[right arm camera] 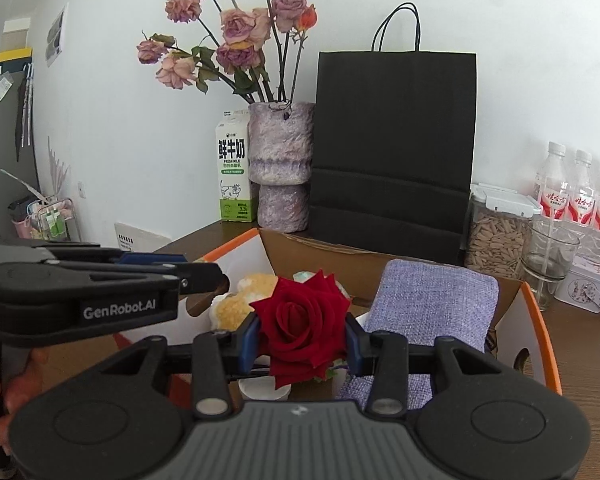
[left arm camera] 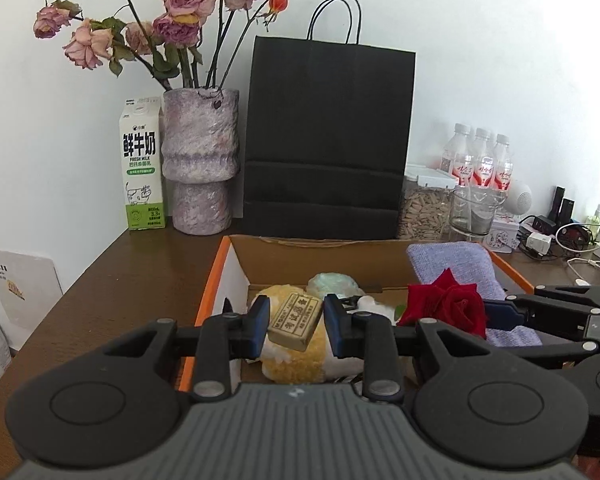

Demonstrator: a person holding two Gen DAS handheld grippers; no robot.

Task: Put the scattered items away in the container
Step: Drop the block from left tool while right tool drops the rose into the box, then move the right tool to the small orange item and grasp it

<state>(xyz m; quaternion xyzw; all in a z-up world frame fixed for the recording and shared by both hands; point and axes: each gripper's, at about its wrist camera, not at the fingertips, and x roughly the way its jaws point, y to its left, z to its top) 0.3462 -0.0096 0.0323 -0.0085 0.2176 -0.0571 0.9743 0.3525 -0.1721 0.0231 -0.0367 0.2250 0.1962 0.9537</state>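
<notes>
While the box (left arm camera: 236,258) already had the plush toy (left arm camera: 296,364) and purple pouch (left arm camera: 456,264) inside, my left gripper (left arm camera: 296,322) clamped a small block (left arm camera: 296,322) and my right gripper (right arm camera: 302,338) pinched a red rose (right arm camera: 302,320), both above the box, not yet dropped in.

At frame centre we see a deep red rose (right arm camera: 302,330) and, right of it, a lilac woven cloth (right arm camera: 432,304) in the box (right arm camera: 538,320) with its orange rim, white wall and brown inside. A tan block (left arm camera: 296,322) with dark print lies over a yellow-and-white plush (left arm camera: 296,360). Behind stand a black paper bag (left arm camera: 328,136), a mottled mauve vase (left arm camera: 200,160) and a white-and-green milk carton (left arm camera: 143,164).
</notes>
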